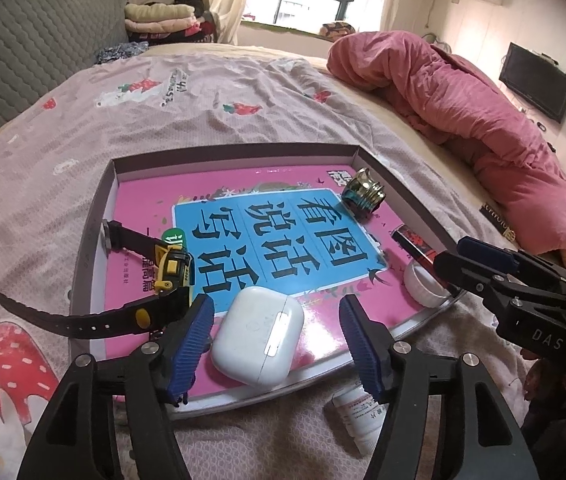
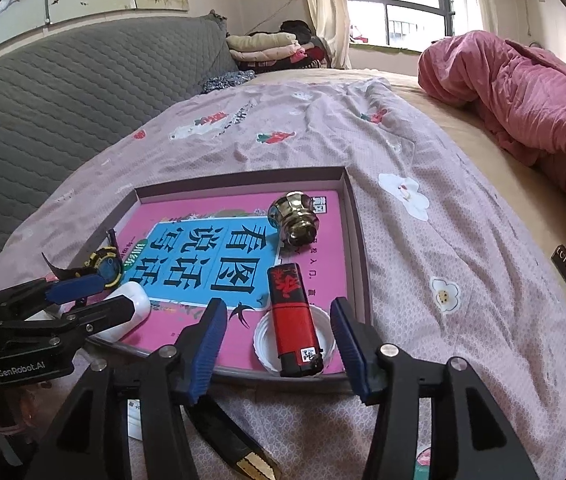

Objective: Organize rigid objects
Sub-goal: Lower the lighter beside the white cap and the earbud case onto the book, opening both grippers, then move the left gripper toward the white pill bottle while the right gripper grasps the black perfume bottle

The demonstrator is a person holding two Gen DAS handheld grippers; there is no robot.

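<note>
Earbud case (image 1: 258, 335), white, lies at the near edge of the shallow box (image 1: 239, 156) on the bed, between the spread pads of the left tool (image 1: 277, 344), which grasps nothing. On the right, the red lighter (image 2: 294, 320) rests across a white cap (image 2: 261, 340); the right tool (image 2: 279, 346) is released too. Watch (image 1: 169, 276) and gold knob (image 1: 363, 194) already sit inside, so the box seems the collecting place.
</note>
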